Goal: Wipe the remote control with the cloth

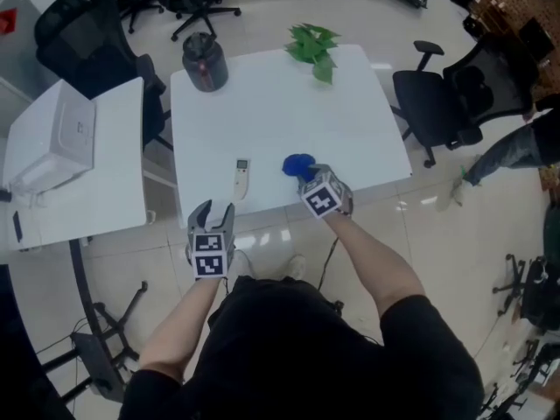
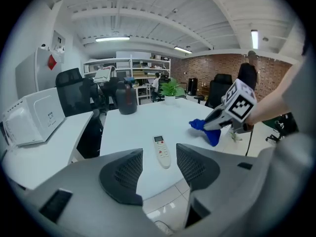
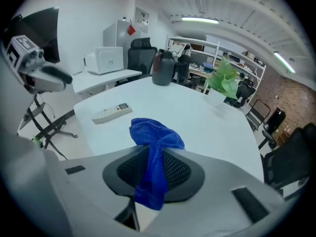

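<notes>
Presently right gripper point(image 1: 308, 178) pinches blue cloth point(image 3: 150, 137) near remote control point(image 1: 241, 178); left gripper point(image 1: 213, 212) spread, empty. Next, judged: bring cloth onto it.

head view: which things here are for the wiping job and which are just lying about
For the job:
remote control
blue cloth, clamped in the right hand-held gripper

Just lying about:
dark jug
green plant
white appliance on the side table

Left gripper point(image 1: 214, 211) agape — right gripper point(image 1: 306, 176) clamped
</notes>
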Tool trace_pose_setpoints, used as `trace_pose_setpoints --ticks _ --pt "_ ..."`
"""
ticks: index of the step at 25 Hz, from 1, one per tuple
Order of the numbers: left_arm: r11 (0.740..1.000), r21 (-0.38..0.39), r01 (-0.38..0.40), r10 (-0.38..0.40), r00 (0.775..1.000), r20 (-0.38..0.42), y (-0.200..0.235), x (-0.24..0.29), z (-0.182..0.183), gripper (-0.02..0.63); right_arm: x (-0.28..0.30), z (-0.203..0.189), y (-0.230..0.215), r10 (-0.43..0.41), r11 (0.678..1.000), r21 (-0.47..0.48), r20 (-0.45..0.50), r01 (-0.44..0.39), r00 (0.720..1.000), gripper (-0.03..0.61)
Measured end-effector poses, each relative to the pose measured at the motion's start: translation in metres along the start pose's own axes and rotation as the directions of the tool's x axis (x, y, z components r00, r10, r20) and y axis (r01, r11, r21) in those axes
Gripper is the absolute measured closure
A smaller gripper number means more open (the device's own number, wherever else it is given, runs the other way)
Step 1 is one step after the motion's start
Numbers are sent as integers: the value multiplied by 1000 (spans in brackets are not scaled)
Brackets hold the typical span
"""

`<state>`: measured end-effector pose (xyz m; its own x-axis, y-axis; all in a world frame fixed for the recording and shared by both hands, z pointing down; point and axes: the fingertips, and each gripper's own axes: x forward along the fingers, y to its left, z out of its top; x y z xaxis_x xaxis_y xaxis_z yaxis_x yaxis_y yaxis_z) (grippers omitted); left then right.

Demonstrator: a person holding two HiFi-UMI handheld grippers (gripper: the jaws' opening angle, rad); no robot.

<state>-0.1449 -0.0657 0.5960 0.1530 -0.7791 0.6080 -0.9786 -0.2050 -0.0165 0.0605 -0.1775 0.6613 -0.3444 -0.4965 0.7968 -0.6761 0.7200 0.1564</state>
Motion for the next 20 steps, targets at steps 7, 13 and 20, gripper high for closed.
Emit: trace_pose_setpoints --ticks 7,13,20 --pt "999 38 7 -9 998 59 4 -23 22 394 35 -11 -9 -44 999 -20 -81 42 996 462" --pt "998 62 32 -37 996 78 -1 -22 29 394 23 -10 -9 -62 998 -6 -46 62 997 420" --pt "990 76 121 -132 977 165 -27 -34 64 394 -71 35 11 -42 997 73 207 27 977 411"
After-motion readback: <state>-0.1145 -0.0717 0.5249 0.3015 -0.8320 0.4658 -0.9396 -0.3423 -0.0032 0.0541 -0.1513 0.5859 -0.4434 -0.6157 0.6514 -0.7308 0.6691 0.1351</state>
